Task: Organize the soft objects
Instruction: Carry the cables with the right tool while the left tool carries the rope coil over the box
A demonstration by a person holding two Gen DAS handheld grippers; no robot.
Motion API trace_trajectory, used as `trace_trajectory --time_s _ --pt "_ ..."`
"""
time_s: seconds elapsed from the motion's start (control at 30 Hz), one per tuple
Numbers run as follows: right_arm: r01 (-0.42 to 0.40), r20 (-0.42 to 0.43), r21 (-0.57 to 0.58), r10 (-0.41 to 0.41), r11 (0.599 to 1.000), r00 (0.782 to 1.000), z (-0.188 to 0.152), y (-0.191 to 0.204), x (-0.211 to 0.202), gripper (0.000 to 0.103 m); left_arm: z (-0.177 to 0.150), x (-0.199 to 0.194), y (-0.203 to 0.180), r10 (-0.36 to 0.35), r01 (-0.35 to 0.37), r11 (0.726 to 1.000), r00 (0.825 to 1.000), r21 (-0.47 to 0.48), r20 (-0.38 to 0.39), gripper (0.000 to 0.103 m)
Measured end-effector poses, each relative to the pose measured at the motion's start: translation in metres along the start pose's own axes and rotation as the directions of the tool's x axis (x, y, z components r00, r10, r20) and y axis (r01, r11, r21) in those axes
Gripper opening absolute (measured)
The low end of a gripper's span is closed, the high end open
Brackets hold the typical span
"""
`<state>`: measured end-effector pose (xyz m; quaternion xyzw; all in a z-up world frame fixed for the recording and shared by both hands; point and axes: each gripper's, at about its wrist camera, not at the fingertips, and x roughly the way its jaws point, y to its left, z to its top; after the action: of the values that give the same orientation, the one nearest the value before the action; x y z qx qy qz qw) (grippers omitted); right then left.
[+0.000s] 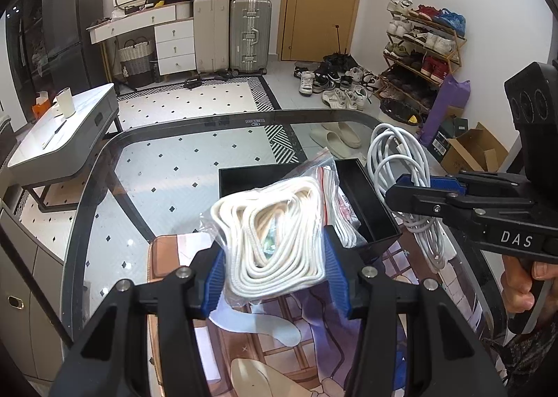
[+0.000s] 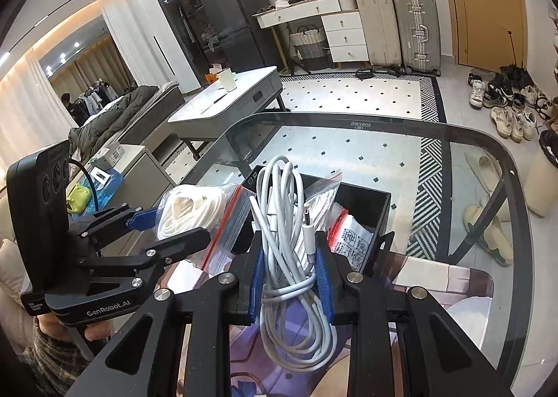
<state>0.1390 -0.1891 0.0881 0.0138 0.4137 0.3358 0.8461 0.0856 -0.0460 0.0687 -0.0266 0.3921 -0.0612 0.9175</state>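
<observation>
My left gripper (image 1: pixel 273 269) is shut on a clear zip bag of coiled white rope (image 1: pixel 275 233), held above the printed mat (image 1: pixel 265 337). The same bag of white rope (image 2: pixel 190 210) shows at the left of the right wrist view, inside the left gripper (image 2: pixel 167 222). My right gripper (image 2: pixel 288 275) is shut on a bundle of white charging cable (image 2: pixel 284 222), its loops hanging below the pads. That white cable (image 1: pixel 401 166) appears at the right of the left wrist view, in the right gripper (image 1: pixel 409 187). Behind both stands a black open box (image 1: pixel 366 201) holding another zip bag (image 2: pixel 348 233).
The glass table (image 1: pixel 195 166) has a dark curved rim. Beyond it are a low white coffee table (image 1: pixel 66 132), suitcases (image 1: pixel 249 36), a shoe rack (image 1: pixel 423 48), shoes on the floor and a cardboard box (image 1: pixel 470 149). A person's hand (image 1: pixel 523 282) grips the right tool.
</observation>
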Motion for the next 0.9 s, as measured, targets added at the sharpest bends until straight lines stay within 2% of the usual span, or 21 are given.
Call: trace_trajectory --time_s 0.37,0.9 --pt "-0.020 0.016 0.029 0.019 0.999 1.000 0.009 -0.008 0.008 0.026 0.016 0.012 0.001 0.015 -0.015 1.000 1.000 0.008 0.003 0.050" --pt "-0.035 0.010 0.082 0.034 0.996 0.999 0.021 -0.014 0.031 0.026 0.018 0.037 0.002 0.015 -0.015 1.000 1.000 -0.013 -0.022 0.050"
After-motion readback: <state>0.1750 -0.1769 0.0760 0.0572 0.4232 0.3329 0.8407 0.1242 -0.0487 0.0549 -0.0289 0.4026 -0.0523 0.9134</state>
